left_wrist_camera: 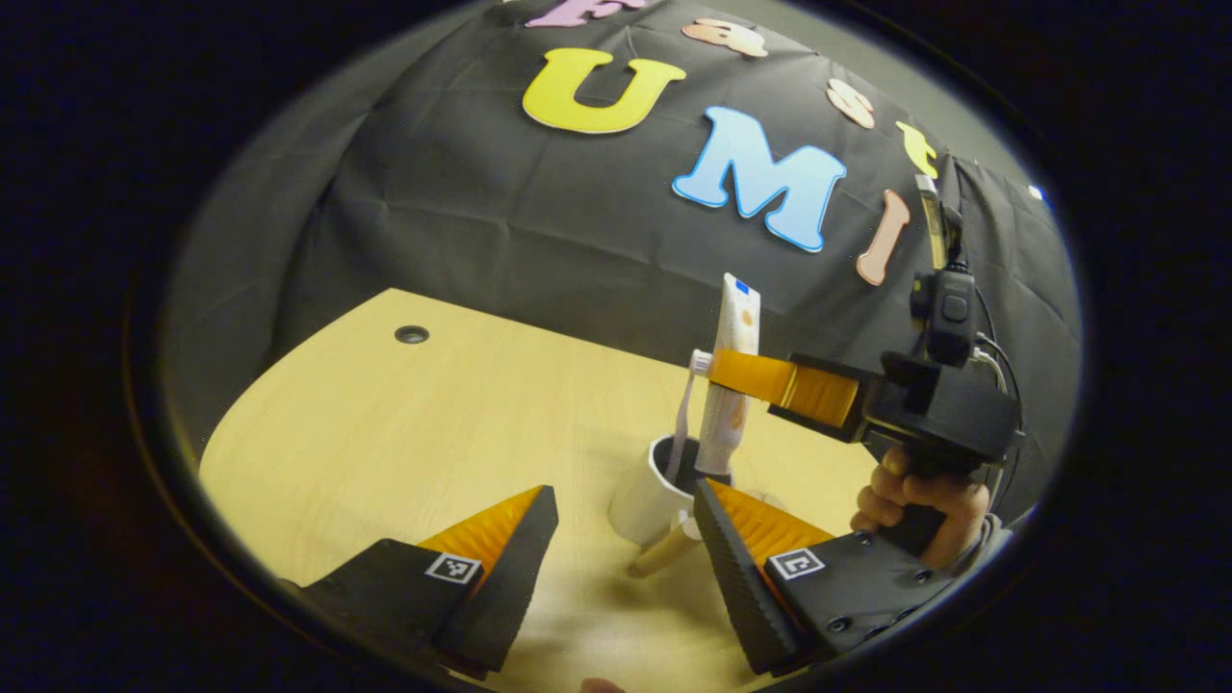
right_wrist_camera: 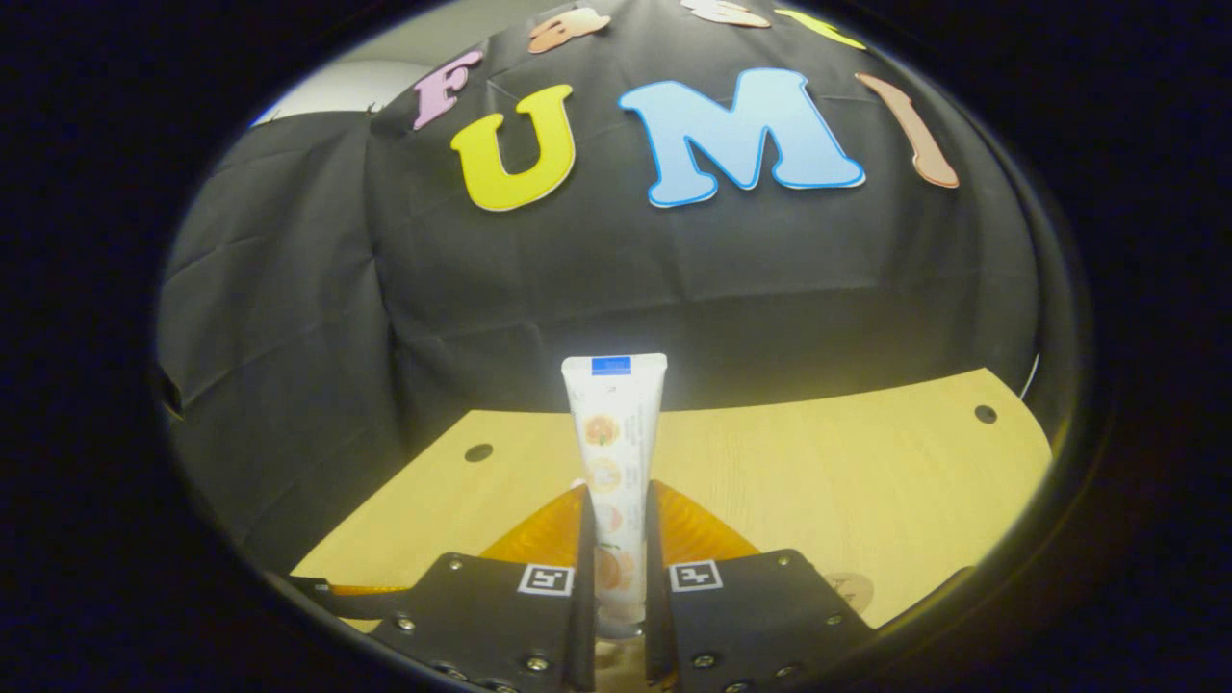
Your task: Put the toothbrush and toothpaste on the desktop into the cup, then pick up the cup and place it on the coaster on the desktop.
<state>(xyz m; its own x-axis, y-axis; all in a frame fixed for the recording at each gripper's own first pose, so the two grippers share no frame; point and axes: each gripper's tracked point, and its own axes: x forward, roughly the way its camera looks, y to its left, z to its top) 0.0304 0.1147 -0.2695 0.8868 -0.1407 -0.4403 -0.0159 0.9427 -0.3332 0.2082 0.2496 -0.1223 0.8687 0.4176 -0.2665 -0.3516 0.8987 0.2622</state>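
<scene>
A white cup (left_wrist_camera: 643,505) stands on the wooden desk (left_wrist_camera: 404,433), just ahead of my open left gripper (left_wrist_camera: 624,525) and close to its right finger. A toothbrush (left_wrist_camera: 685,414) stands in the cup, head up. The white toothpaste tube (left_wrist_camera: 736,332) is upright, and its lower end reaches into the cup's mouth. My right gripper (left_wrist_camera: 720,372), held by a hand (left_wrist_camera: 919,505), is shut on the tube's middle from the right. In the right gripper view the toothpaste tube (right_wrist_camera: 614,423) rises between the fingers of the right gripper (right_wrist_camera: 616,505).
A tan rod-like piece (left_wrist_camera: 662,553) lies at the cup's foot. A pale round disc (right_wrist_camera: 853,591), perhaps the coaster, lies on the desk (right_wrist_camera: 818,462) low on the right. The desk has small cable holes (left_wrist_camera: 412,334). Black cloth walls stand behind it.
</scene>
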